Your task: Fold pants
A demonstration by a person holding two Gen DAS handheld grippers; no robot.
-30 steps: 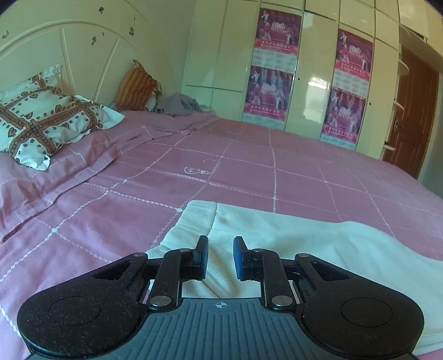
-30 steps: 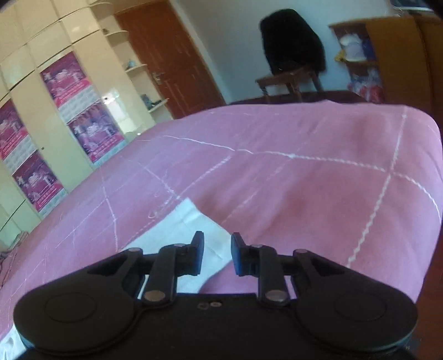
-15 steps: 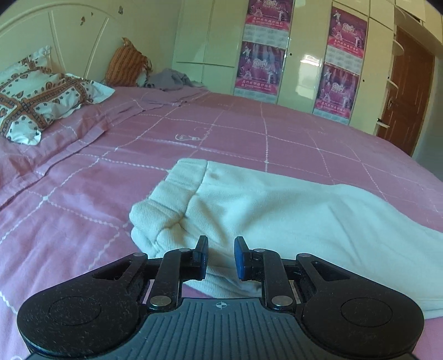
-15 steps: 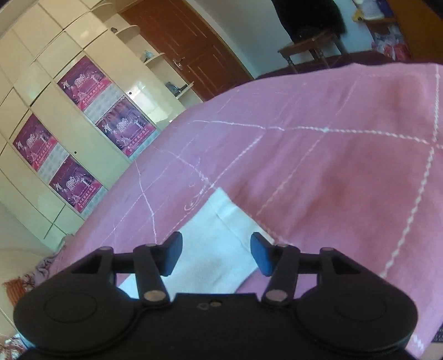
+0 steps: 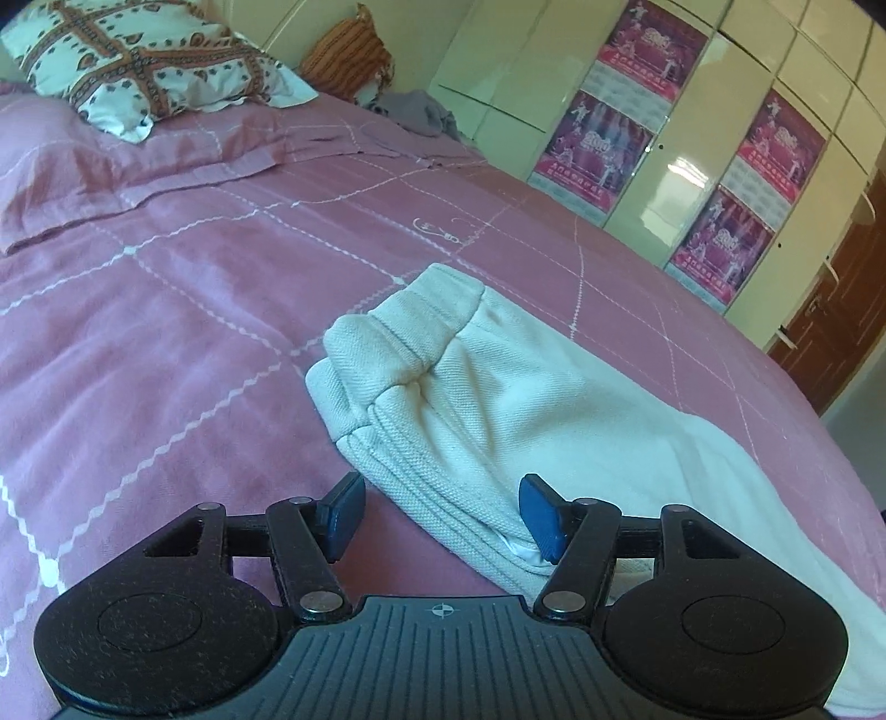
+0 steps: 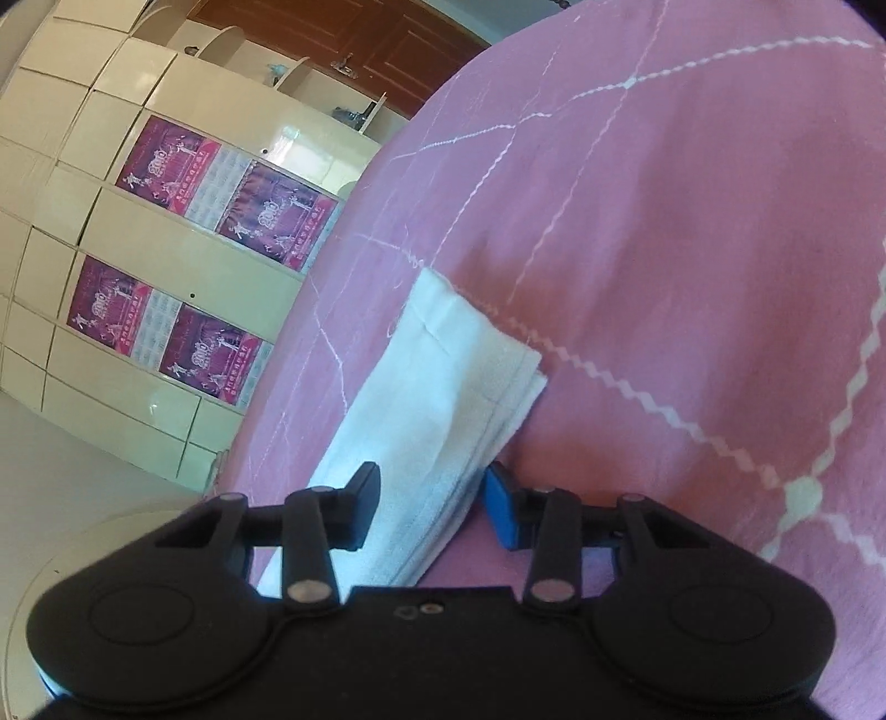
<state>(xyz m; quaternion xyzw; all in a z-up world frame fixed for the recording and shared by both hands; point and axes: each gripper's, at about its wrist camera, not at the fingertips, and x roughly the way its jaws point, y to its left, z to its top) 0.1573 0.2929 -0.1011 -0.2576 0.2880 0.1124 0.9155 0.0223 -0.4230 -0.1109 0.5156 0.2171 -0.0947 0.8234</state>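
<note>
Left gripper (image 5: pixel 440 512) low over the bedspread (image 5: pixel 166 343), tilted, jaws wide apart and clamped on nothing. Ribbed waistband of the cream pants (image 5: pixel 498 399) lying between the two blue pads (image 5: pixel 540 518), the right pad just beside or touching the fabric, the left pad over bare pink cloth. Waistband bunched and rumpled just ahead of the fingertips, the rest of the garment running off to the right across the bed.

Right gripper (image 6: pixel 432 509) also low and rolled to one side, jaws apart, straddling the near edge of the pant-leg hem (image 6: pixel 465 354). Layered hem edges lying between the fingers; contact with either pad impossible to tell. Leg end flat on the pink cover, its corner pointing away toward the white stitched grid lines.

Farther on in the left wrist view: a small white embroidered motif (image 5: pixel 443 230) on the bedspread, shape unreadable. Beyond that, a patterned pillow (image 5: pixel 149 61) at the head of the bed, an orange woven bag (image 5: pixel 346 52) and a grey heap of cloth (image 5: pixel 415 113) beside it.

At the back, a cream wardrobe (image 5: pixel 681 166) with magenta posters (image 5: pixel 603 144) on its doors, also seen in the right wrist view (image 6: pixel 271 216). Large numerals on the posters resembling "200", last digit unclear; smaller print too blurred to read. Brown wooden door (image 5: pixel 841 310) at the far right.
</note>
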